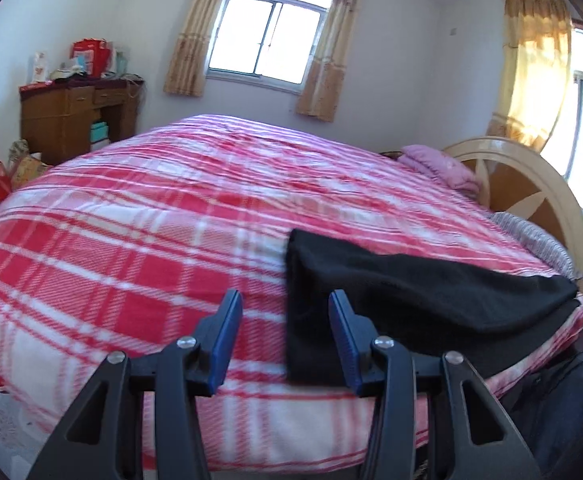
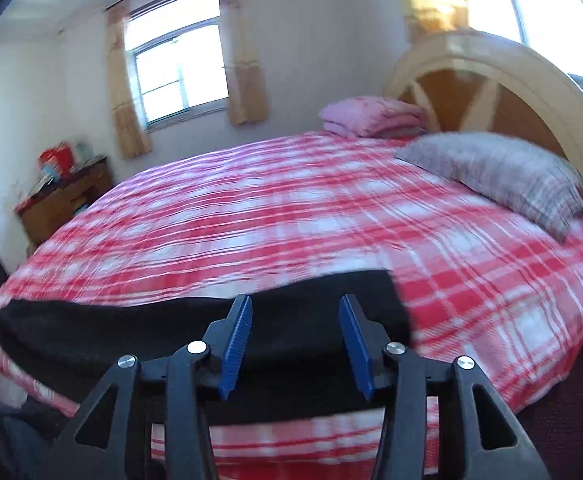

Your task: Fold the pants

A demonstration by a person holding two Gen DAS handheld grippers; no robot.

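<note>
Black fleece-like pants (image 1: 411, 300), laid as a long flat band along the near edge of the bed covered by a red-and-white plaid blanket (image 1: 131, 240); seemingly already doubled lengthwise, though layers are hard to count.

Handling, judged: soft, limp, light, matte nap unlikely to slip; will sag if lifted by one point. Best taken at the two end corners, a pinch through all layers.

Left gripper (image 1: 285, 336): blue pads spread apart, holding nothing, hovering at the pants' left end. Right gripper (image 2: 295, 340): likewise spread and empty, over the pants' right end (image 2: 211, 328).

Surface: soft, slightly yielding bedding. Beyond the pants: grey patterned pillow (image 2: 503, 176), folded pink quilt (image 2: 371, 116), arched cream wooden headboard (image 2: 491, 72), brown wooden desk (image 1: 75, 116), curtained windows (image 1: 267, 36).
</note>
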